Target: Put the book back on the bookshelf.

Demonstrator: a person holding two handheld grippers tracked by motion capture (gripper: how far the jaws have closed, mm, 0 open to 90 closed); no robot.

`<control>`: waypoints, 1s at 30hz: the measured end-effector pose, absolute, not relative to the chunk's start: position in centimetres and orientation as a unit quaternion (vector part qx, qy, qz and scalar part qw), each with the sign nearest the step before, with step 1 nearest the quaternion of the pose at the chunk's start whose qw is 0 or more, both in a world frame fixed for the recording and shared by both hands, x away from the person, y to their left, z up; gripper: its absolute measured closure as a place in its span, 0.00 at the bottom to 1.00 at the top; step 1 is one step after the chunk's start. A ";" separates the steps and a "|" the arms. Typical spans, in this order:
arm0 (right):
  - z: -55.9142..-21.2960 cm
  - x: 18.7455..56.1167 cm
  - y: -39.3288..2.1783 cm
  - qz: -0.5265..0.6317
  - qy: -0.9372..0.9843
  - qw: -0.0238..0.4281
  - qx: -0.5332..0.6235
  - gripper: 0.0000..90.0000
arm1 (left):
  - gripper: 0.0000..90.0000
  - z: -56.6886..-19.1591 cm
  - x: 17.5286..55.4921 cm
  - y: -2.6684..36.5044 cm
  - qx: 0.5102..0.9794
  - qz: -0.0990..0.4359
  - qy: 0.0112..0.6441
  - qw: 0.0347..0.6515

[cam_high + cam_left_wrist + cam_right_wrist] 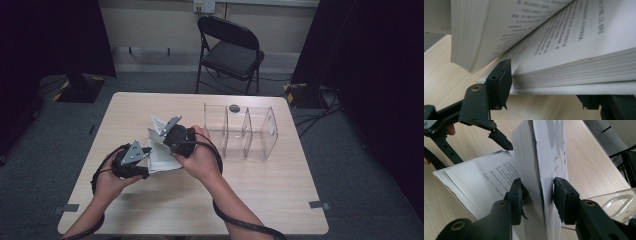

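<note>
An open white book [162, 157] with printed pages lies near the middle-left of the wooden table [200, 205]. My right gripper [537, 187] is shut on the raised half of the book [549, 150], cover and a block of pages standing upright between its pads. In the high view this gripper [161, 134] reaches in from the right. My left gripper [544, 85] straddles the lower half [574, 37]: one jaw sits by the page block's edge, the other under the cover, with a visible gap. Its fingers [499, 138] stand wide apart in the right gripper view. In the high view it [148, 161] comes from the left.
A clear plastic divided organizer [240, 132] stands at the table's back right, also seen as the organizer [619, 202] close to the book. A small dark disc [234, 107] lies behind it. A black folding chair [230, 50] stands beyond the table.
</note>
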State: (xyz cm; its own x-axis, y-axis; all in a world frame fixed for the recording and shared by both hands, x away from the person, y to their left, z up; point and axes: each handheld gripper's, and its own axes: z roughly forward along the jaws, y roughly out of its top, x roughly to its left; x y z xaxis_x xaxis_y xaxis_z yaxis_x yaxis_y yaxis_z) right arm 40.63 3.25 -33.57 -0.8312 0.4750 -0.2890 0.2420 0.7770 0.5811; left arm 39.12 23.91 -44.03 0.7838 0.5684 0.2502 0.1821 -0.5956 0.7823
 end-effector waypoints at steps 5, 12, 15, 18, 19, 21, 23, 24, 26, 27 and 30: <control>-33.6 40.7 3.5 0.270 0.920 0.219 0.182 0.67 | 0.43 -43.8 39.0 23.9 0.862 0.256 0.212 0.383; -33.8 40.4 4.4 0.259 0.927 0.217 0.161 0.65 | 0.56 -43.7 38.5 23.5 0.872 0.287 0.198 0.342; -33.5 40.3 4.6 0.267 0.928 0.213 0.151 0.64 | 0.65 -42.9 38.4 23.6 0.870 0.289 0.203 0.343; -33.3 40.3 4.6 0.275 0.927 0.211 0.145 0.63 | 0.69 -42.6 38.3 23.7 0.870 0.286 0.204 0.346; -33.0 40.3 4.4 0.287 0.924 0.207 0.143 0.62 | 0.71 -42.2 38.1 23.7 0.872 0.277 0.206 0.346; -32.9 40.3 4.2 0.302 0.921 0.199 0.145 0.59 | 0.74 -42.0 38.0 23.7 0.875 0.274 0.199 0.345; -33.0 40.2 4.2 0.311 0.918 0.198 0.146 0.59 | 0.74 -41.9 37.9 23.7 0.876 0.273 0.199 0.346; -32.9 40.3 4.0 0.314 0.918 0.196 0.142 0.58 | 0.75 -41.8 37.9 23.7 0.878 0.273 0.194 0.343; -32.9 40.4 3.6 0.324 0.916 0.186 0.148 0.57 | 0.75 -41.6 37.8 23.6 0.879 0.267 0.195 0.343; -32.8 40.4 3.4 0.327 0.915 0.184 0.146 0.56 | 0.76 -41.5 37.8 23.6 0.881 0.265 0.191 0.342; -32.6 40.6 2.7 0.348 0.903 0.193 0.160 0.44 | 0.77 -41.1 37.7 23.6 0.883 0.255 0.189 0.347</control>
